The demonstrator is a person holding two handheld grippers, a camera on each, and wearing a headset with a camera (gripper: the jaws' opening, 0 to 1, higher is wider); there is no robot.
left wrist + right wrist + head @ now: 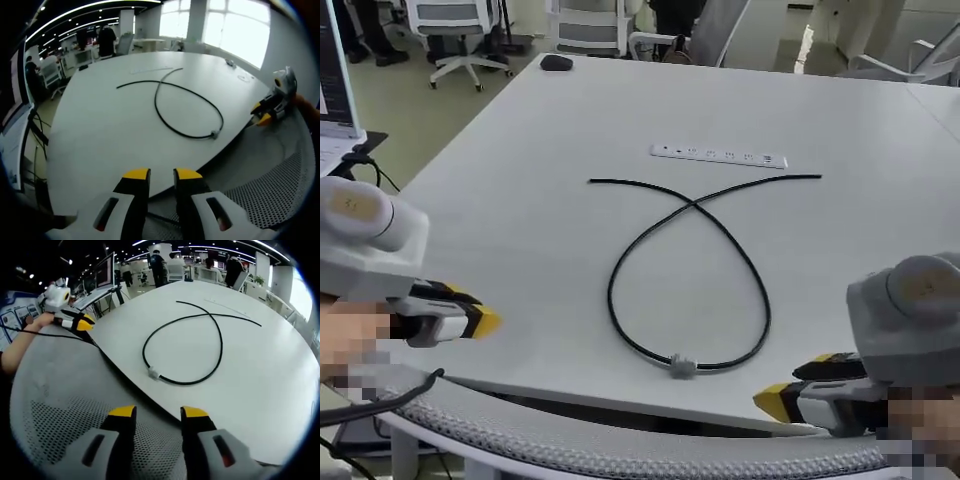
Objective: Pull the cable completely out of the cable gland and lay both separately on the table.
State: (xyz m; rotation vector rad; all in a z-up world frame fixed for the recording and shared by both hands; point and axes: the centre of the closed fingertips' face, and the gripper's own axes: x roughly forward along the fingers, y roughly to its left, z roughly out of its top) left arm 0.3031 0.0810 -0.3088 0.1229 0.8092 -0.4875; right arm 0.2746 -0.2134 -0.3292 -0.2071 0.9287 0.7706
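We see the cable (610, 295) looped on the table (520, 200), threaded through the gland (682, 365); left gripper (162, 175) and right gripper (158, 412) narrowly open, empty.

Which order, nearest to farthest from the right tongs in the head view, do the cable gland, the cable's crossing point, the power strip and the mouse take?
Measured from the right tongs:
1. cable gland, at the near table edge, to their left.
2. cable's crossing point, mid-table.
3. power strip, just beyond the crossing.
4. mouse, far left corner.
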